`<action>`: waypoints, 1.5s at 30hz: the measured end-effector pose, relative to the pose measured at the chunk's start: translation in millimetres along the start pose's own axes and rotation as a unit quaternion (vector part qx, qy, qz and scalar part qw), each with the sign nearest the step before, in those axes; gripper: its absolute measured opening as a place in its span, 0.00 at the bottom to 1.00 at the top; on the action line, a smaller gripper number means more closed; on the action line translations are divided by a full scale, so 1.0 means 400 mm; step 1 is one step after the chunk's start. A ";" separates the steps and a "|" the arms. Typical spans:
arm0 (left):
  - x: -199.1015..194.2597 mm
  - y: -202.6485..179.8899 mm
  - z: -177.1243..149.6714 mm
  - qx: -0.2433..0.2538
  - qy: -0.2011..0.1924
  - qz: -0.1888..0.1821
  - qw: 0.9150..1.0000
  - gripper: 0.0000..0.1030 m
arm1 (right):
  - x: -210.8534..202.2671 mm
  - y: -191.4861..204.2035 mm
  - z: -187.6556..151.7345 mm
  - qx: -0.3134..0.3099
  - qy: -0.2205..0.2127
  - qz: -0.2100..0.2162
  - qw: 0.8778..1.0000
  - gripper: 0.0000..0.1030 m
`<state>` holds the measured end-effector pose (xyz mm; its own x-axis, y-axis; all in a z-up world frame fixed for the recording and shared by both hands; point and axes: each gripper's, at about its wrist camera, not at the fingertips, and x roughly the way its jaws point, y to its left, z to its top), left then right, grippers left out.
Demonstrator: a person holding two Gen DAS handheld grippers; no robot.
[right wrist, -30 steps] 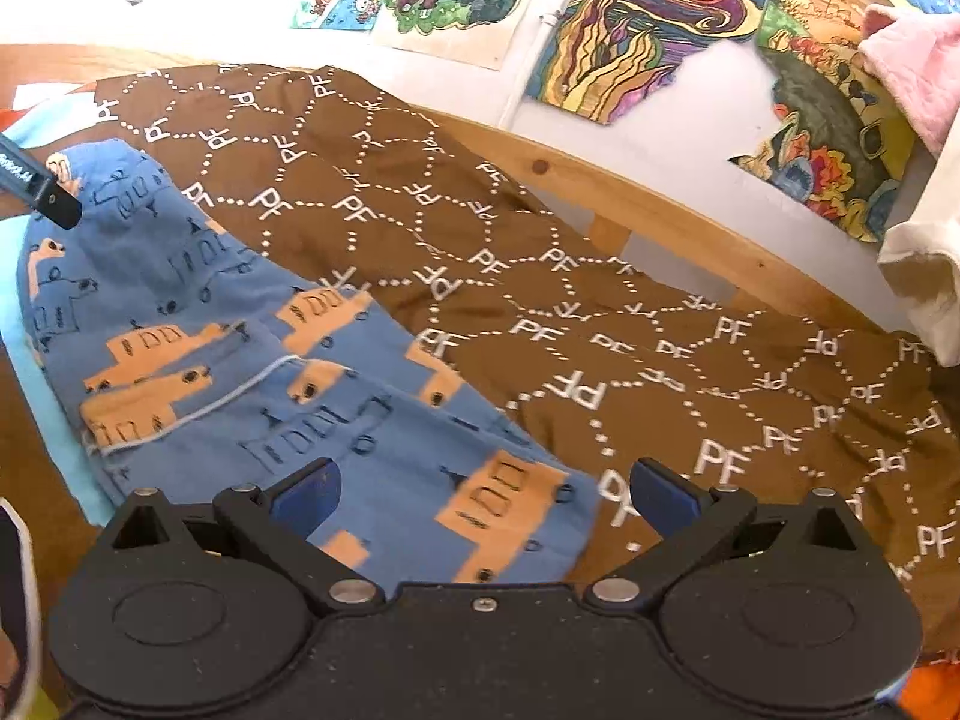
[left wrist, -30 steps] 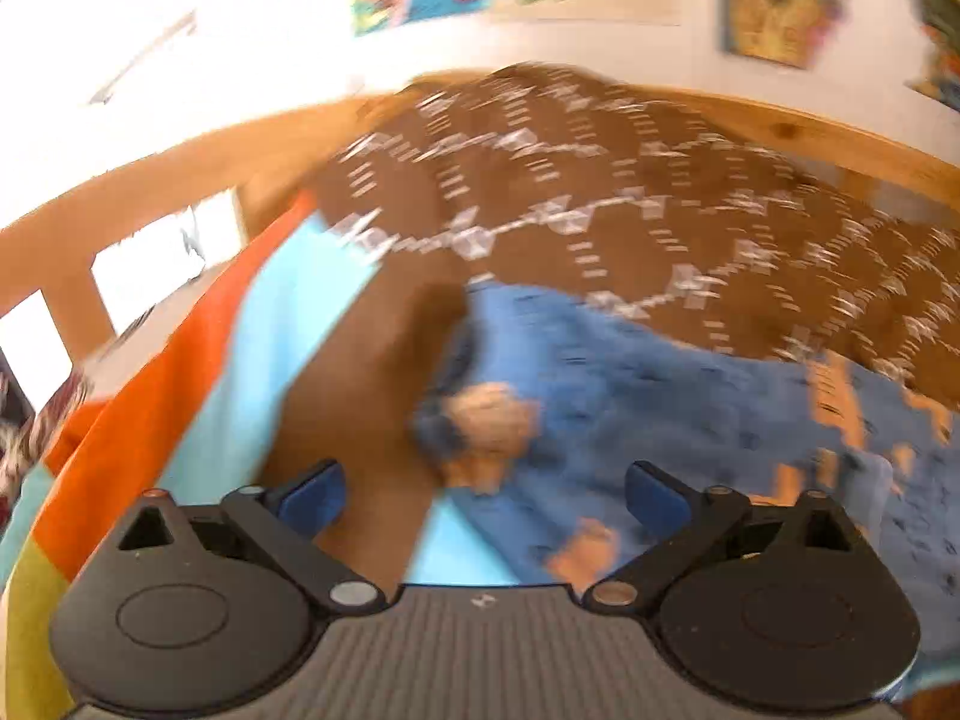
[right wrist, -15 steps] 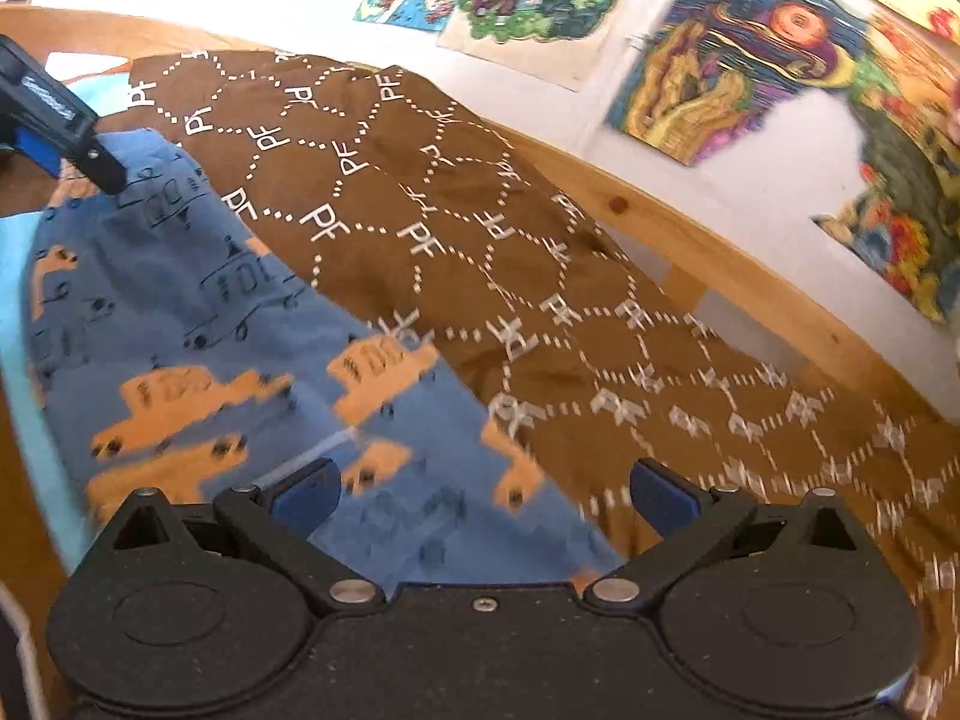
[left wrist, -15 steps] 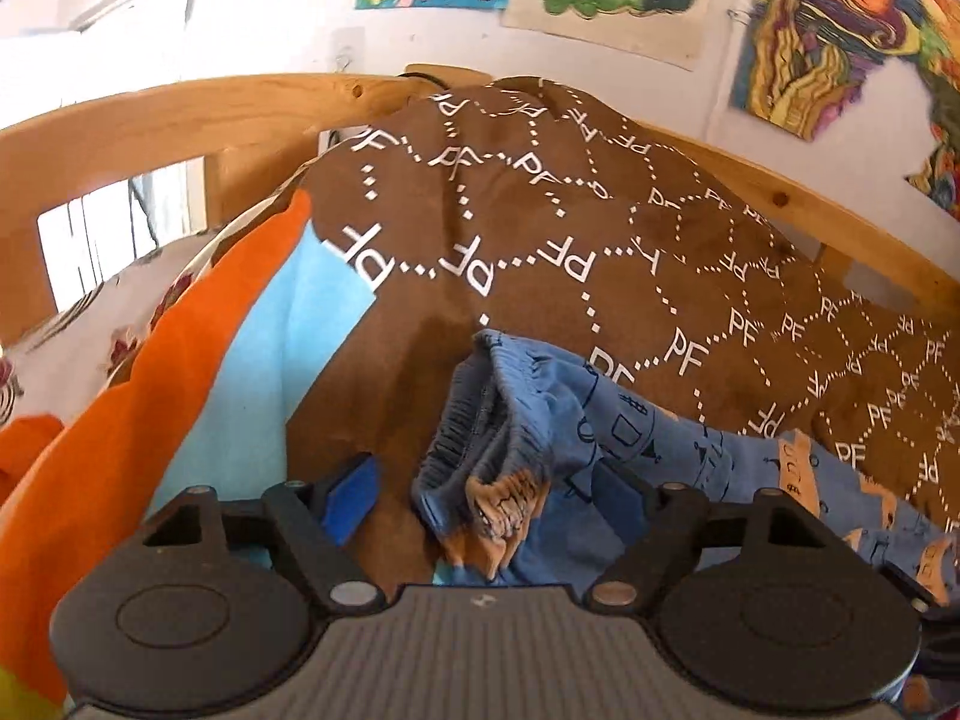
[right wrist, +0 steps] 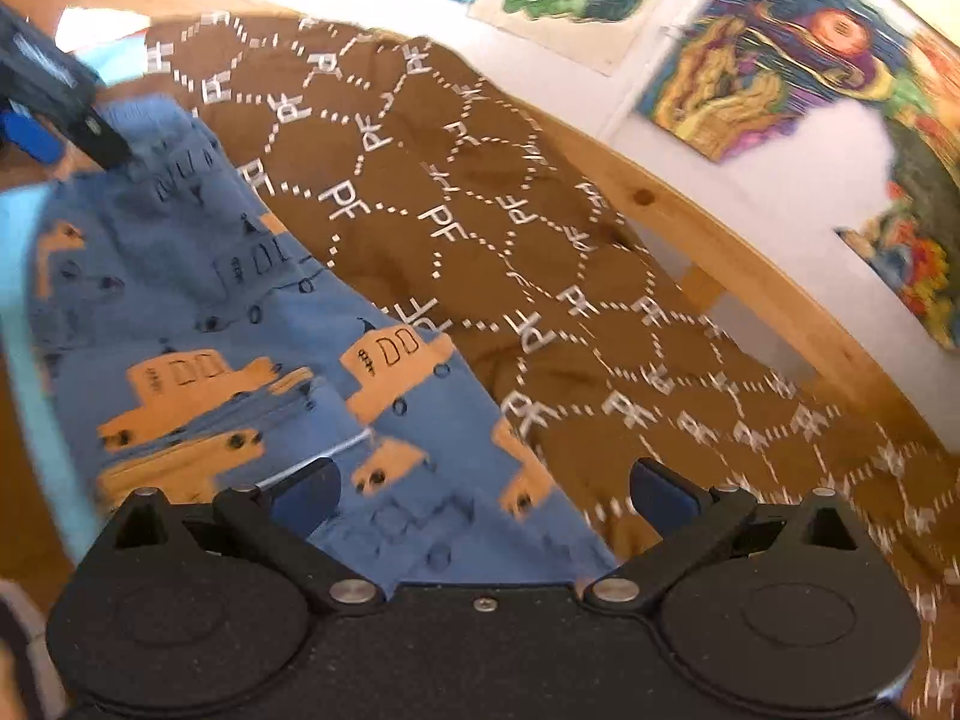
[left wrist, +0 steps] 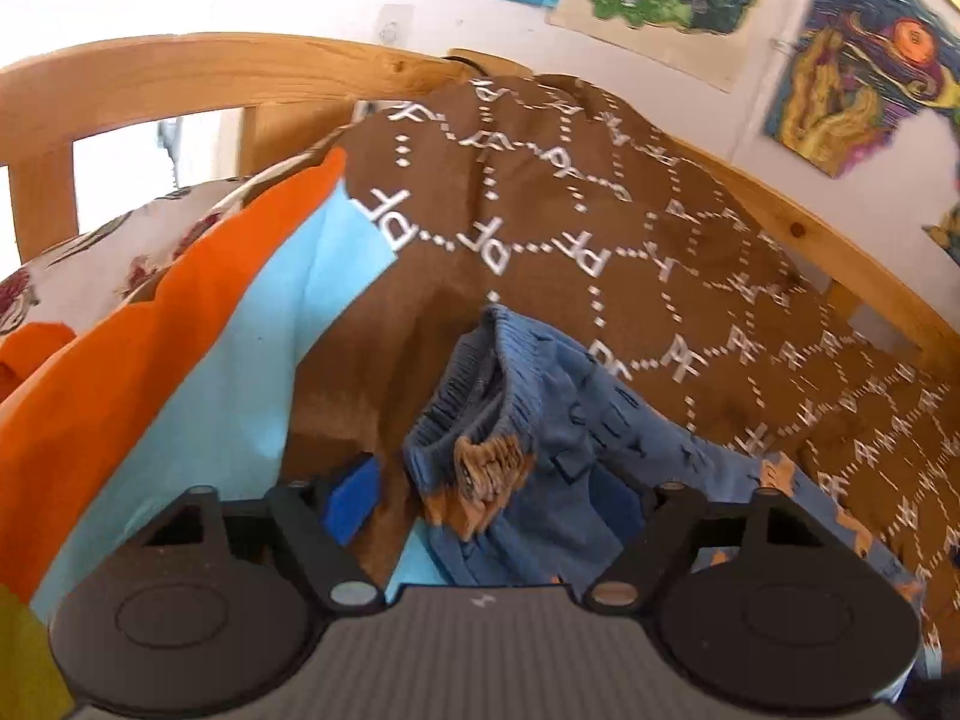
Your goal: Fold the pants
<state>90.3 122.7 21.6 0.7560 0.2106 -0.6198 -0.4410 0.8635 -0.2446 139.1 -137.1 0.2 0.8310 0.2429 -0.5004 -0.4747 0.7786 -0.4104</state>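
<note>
Small blue pants (right wrist: 240, 324) with orange car prints lie on a brown patterned blanket (right wrist: 480, 228). In the left wrist view the bunched waistband (left wrist: 480, 414) of the pants rises between the jaws of my left gripper (left wrist: 489, 495), which are open around it. My right gripper (right wrist: 483, 489) is open, its jaws standing over the leg end of the pants near their right edge. The left gripper's finger (right wrist: 66, 114) shows in the right wrist view at the far waistband.
A wooden bed rail (right wrist: 720, 252) runs along the far side, with colourful drawings (right wrist: 768, 54) on the wall behind. Orange and light blue cloth (left wrist: 198, 324) lies left of the pants. A floral pillow (left wrist: 90, 264) sits at the far left.
The left gripper has come in over the waistband, which now sits bunched between its jaws. The right gripper has moved lower onto the leg end of the pants.
</note>
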 end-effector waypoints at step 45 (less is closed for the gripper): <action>-0.139 -0.587 -0.328 0.420 0.010 -0.204 0.884 0.55 | -0.102 -0.375 -0.203 0.209 0.016 -0.057 0.976 0.99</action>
<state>88.2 -152.0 15.7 0.7567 -0.1989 -0.6227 0.3882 0.9031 0.1834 152.8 -310.6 20.4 0.8586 0.1280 -0.4964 -0.2144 0.9692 -0.1208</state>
